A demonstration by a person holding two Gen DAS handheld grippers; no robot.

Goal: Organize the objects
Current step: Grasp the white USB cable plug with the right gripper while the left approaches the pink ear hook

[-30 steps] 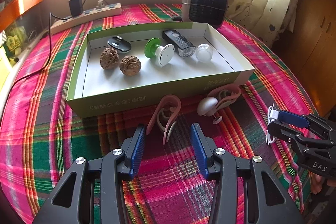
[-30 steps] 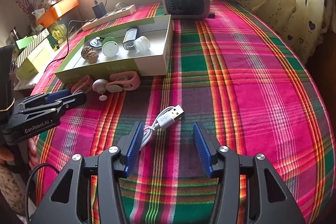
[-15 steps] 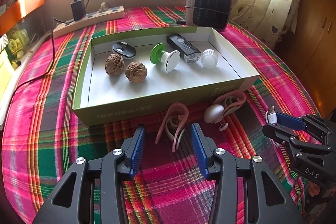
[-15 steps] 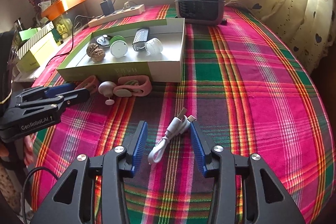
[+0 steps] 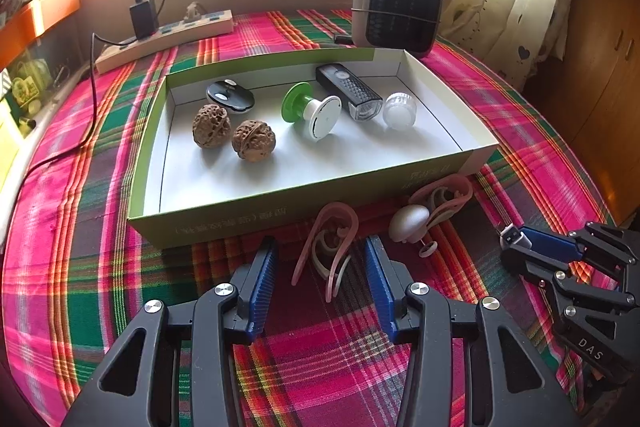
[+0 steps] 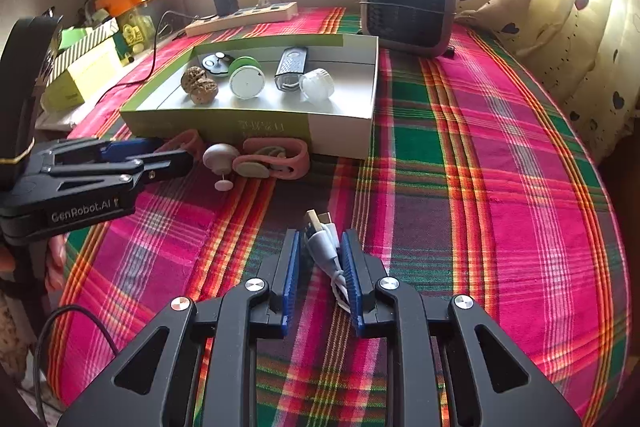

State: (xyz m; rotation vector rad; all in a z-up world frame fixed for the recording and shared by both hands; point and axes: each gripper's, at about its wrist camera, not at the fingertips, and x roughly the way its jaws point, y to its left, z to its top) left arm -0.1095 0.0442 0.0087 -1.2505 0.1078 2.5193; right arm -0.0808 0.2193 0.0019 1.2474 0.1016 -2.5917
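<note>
My left gripper (image 5: 320, 263) stands open on the plaid cloth, astride a pink looped clip (image 5: 326, 247) without touching it. A second pink clip (image 5: 444, 195) and a white egg-shaped piece (image 5: 408, 223) lie to the right of it, against the front wall of the green-and-white box (image 5: 280, 215). My right gripper (image 6: 320, 247) is closing on a white USB cable (image 6: 326, 239). Its pads meet the bundle on both sides and the metal plug pokes out past the tips. In the left wrist view the right gripper (image 5: 510, 247) shows that plug (image 5: 510, 235) at its tip.
The box holds two walnuts (image 5: 232, 135), a green-and-white spool (image 5: 312, 111), a black light (image 5: 348, 91), a clear cap (image 5: 400, 111) and a black disc (image 5: 230, 97). Behind it stand a small heater (image 5: 396, 15) and a power strip (image 5: 168, 33). Curtains hang at the right.
The right gripper's jaws have come together around the white cable, which now stands lengthwise between the pads. The left gripper has kept its place and its opening.
</note>
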